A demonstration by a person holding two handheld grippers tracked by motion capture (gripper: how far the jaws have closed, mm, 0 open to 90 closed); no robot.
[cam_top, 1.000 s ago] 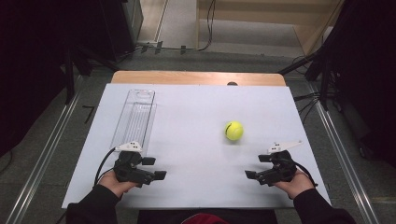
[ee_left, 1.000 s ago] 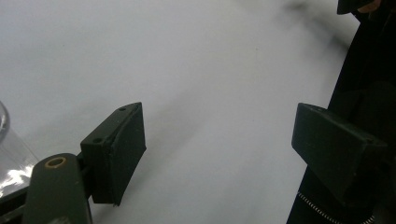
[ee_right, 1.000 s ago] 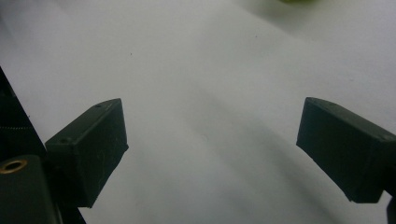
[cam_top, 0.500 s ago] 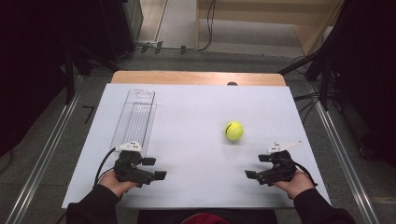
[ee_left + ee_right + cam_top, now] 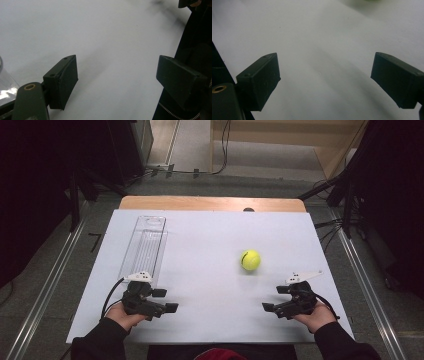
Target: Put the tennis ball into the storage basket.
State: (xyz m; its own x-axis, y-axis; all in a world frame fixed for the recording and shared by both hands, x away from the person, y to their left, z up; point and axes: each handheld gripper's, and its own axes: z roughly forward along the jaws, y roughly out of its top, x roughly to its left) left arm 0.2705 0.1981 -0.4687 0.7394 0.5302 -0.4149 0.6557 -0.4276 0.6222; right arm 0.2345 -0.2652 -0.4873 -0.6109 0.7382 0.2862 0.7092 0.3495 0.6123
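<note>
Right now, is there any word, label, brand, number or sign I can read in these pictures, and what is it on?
None can be read.
The ball: a dark curved mark, too small to tell if it is lettering.
The clear tray: no print to be seen.
The left claw and right claw: plain black, no markings.
The white table: bare of print.

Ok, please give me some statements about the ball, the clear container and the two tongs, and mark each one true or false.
1. The yellow-green ball lies inside the clear container. False: it lies on the white table, apart from the container.
2. The left tongs have their jaws apart with nothing between them. True.
3. The right tongs are shut on the ball. False: they are open and empty, and the ball lies farther up the table.
4. The ball is closer to the right tongs than to the left tongs. True.
5. The clear container lies on the left part of the table. True.
</note>
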